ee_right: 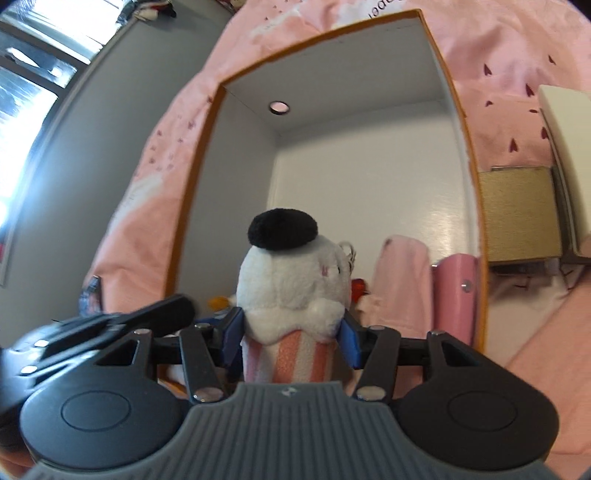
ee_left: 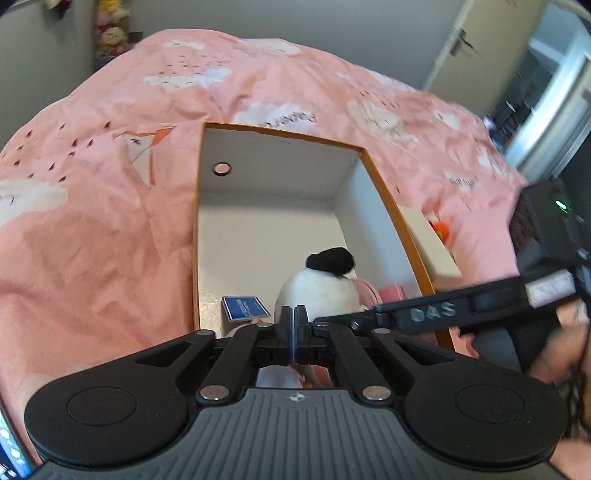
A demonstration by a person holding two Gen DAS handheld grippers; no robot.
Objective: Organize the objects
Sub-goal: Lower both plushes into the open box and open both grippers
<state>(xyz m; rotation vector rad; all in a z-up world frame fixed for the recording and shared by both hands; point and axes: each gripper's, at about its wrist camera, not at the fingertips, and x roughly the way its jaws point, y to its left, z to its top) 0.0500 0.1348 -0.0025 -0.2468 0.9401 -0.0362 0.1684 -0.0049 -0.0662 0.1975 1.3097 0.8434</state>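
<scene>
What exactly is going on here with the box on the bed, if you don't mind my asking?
A person is tidying toys into an orange-edged box that sits on a pink bedspread. The right hand-held gripper is shut on a white plush toy with a black cap, holding it by its striped base above the box's near end. The left hand-held gripper is shut and empty beside it. Some items already lie in the box, among them a small blue card and something pink.

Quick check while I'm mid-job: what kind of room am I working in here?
Most likely a bedroom, probably a child's. The open box sits on a bed covered in pink cloud-print bedding, soft toys are piled by the wall, and a door with a handle stands behind the bed.
</scene>
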